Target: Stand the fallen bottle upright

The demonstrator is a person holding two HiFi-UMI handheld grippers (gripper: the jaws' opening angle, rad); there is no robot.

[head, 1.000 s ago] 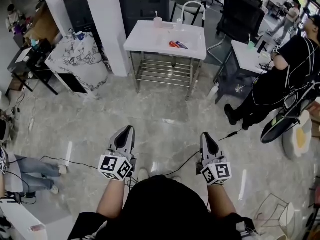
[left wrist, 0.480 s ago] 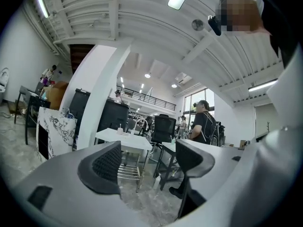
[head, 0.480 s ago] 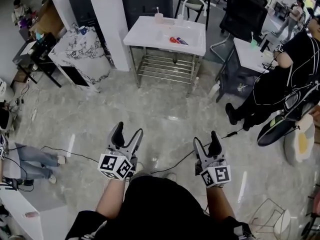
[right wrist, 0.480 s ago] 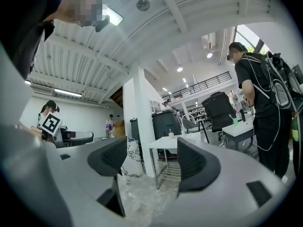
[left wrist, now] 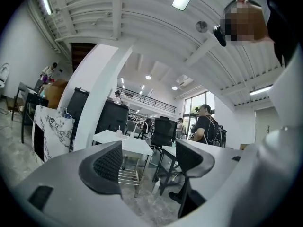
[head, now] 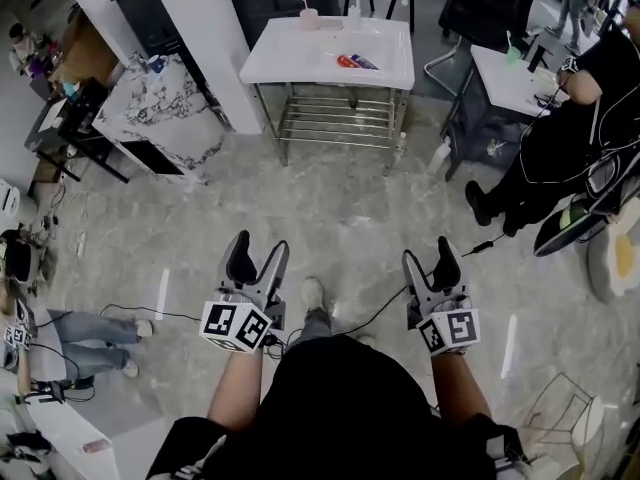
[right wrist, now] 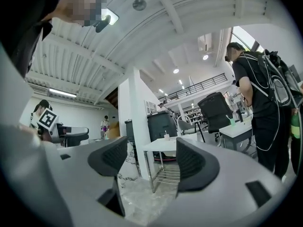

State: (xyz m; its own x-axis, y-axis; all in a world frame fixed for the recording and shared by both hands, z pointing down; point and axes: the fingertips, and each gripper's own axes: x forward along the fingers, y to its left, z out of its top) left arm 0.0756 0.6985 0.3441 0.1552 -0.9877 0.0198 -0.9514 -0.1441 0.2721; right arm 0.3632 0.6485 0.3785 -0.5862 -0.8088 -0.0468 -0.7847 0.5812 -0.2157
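Note:
The fallen bottle [head: 352, 61], orange-red with a blue part, lies on its side on the white table [head: 290, 63] far ahead across the floor. A cup with a straw [head: 308, 16] and a small upright bottle [head: 353, 15] stand at the table's back edge. My left gripper [head: 259, 245] and right gripper [head: 430, 252] are held level in front of me, well short of the table. Both have just been opening and now stand open with nothing between the jaws. The table [left wrist: 124, 143] shows between the jaws of the left gripper [left wrist: 149, 160], and the table [right wrist: 165, 143] likewise shows in the right gripper [right wrist: 151, 159] view.
A marble-patterned counter [head: 160, 108] and a white pillar [head: 205, 28] stand left of the table. At the right is a second white table [head: 505, 78] with a person in black [head: 570, 138] beside it. A spray bottle [head: 441, 154] and cables [head: 385, 308] lie on the floor.
Both grippers went from shut to open. I have moved toward the white table, and one foot now shows between the grippers.

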